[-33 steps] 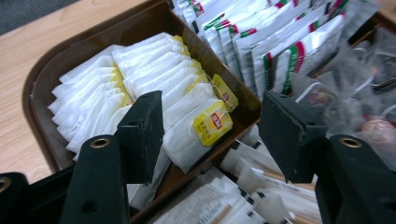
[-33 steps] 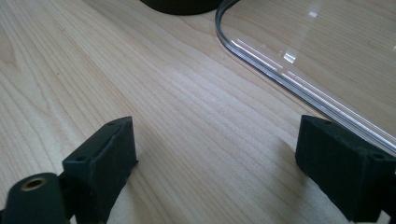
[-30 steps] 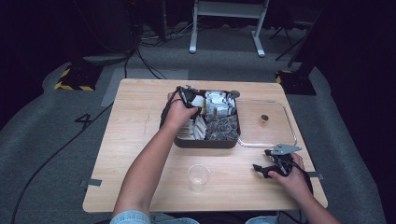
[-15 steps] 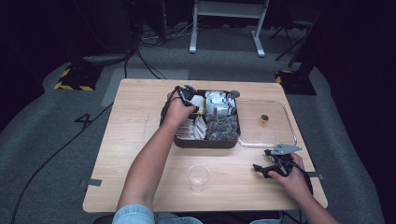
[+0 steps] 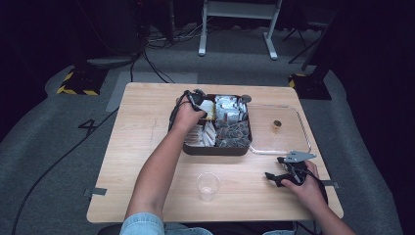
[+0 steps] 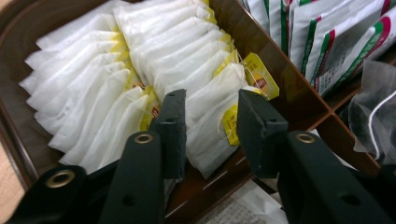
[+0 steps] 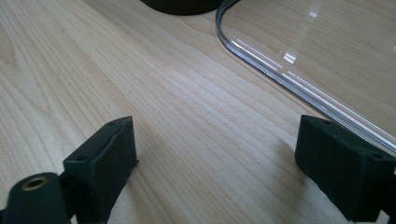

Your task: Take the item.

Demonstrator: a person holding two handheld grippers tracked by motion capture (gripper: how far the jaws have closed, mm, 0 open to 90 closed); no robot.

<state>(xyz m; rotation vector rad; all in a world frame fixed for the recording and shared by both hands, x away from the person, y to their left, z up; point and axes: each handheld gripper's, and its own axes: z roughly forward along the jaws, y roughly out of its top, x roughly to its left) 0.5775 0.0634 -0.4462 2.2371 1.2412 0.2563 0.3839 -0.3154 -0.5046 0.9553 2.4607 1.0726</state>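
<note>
A dark brown divided tray (image 5: 217,150) sits at the table's middle. My left gripper (image 5: 197,97) reaches down into its back left compartment. In the left gripper view that compartment holds several white tea bags (image 6: 93,93) with yellow tags. My left gripper (image 6: 210,112) is open at a narrow gap, and one tea bag (image 6: 210,128) lies between its pads. Flat sachets (image 6: 327,42) stand in the neighbouring compartment. My right gripper (image 5: 275,177) rests on the wood at the front right. It (image 7: 224,154) is wide open with only bare table between its pads.
A clear lid (image 5: 288,139) with a small brown knob (image 5: 277,125) lies right of the tray; its rim (image 7: 289,79) runs just ahead of my right gripper. A clear plastic cup (image 5: 207,185) stands near the front edge. Cables and a stand are on the floor beyond.
The left forearm has shifted very slightly over the tray. The right hand and its gripper have stayed in place.
</note>
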